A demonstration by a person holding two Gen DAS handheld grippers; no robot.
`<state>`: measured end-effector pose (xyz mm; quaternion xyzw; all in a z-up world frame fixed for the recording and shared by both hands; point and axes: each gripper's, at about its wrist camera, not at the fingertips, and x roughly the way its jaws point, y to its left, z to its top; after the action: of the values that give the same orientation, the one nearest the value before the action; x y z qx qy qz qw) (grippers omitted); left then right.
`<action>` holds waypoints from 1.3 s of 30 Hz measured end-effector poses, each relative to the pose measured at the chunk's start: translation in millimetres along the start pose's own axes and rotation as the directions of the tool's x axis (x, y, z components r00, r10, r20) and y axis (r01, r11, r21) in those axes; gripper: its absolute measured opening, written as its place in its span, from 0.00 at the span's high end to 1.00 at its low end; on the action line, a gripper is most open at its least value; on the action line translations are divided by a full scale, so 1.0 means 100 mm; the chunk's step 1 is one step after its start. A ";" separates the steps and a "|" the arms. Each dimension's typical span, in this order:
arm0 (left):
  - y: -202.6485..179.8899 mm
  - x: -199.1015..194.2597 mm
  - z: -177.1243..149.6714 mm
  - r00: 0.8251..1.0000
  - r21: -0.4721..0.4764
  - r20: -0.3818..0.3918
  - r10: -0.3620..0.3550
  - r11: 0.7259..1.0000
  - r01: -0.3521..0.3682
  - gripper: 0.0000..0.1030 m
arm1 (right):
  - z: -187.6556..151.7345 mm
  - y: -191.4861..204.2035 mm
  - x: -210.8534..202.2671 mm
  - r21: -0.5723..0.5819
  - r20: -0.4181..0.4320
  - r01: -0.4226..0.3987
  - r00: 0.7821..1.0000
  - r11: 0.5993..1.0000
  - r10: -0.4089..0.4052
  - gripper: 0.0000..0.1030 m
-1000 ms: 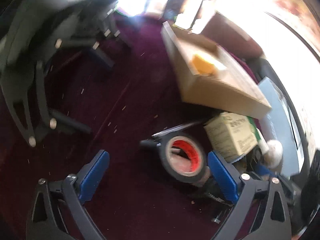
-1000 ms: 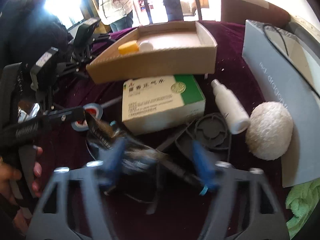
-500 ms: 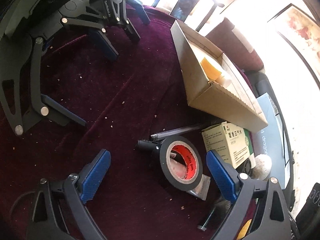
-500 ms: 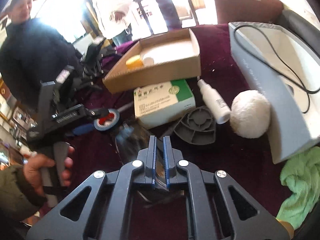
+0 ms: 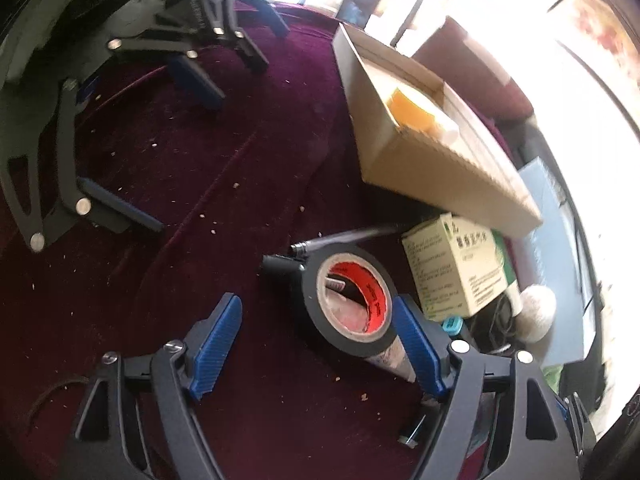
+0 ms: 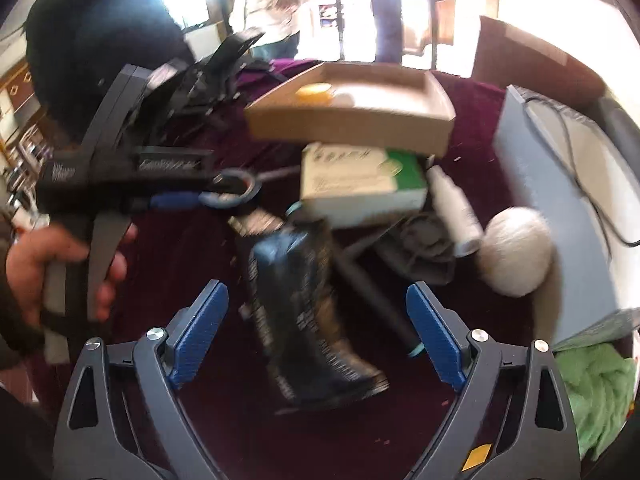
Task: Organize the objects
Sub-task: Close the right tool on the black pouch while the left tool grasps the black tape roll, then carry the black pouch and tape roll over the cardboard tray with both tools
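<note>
My left gripper (image 5: 320, 340) is open around a black tape roll (image 5: 347, 301) with a red core that stands tilted on the maroon cloth; its right finger is close beside the roll. My right gripper (image 6: 320, 340) is open above a dark blue pouch (image 6: 304, 300) that lies blurred between the fingers. A cardboard tray (image 6: 352, 114) holds a yellow item (image 6: 314, 94). It also shows in the left wrist view (image 5: 420, 136). A white and green medicine box (image 6: 360, 178) lies in front of the tray.
A white spray bottle (image 6: 454, 208), a white fluffy ball (image 6: 514, 250) and a grey round part (image 6: 426, 244) lie right of the pouch. A grey-blue box (image 6: 560, 208) stands at right, a green cloth (image 6: 596, 384) below it. Spare grippers (image 5: 60, 152) lie at left.
My right gripper was shut on the dark pouch half a second ago; it has opened and the pouch lies below it. My left gripper has closed in on the tape roll.
</note>
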<state>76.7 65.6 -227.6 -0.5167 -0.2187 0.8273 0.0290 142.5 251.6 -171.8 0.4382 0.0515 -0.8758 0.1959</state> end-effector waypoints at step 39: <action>0.14 -0.57 -0.03 0.987 0.039 0.082 -0.137 0.990 0.134 0.89 | 0.26 0.15 -0.29 -0.004 0.083 0.001 0.997 1.000 0.000 0.68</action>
<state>107.9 38.3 -186.2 -0.4648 -0.2406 0.8479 0.0843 144.6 240.1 -131.6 0.4011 0.0453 -0.8931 0.1985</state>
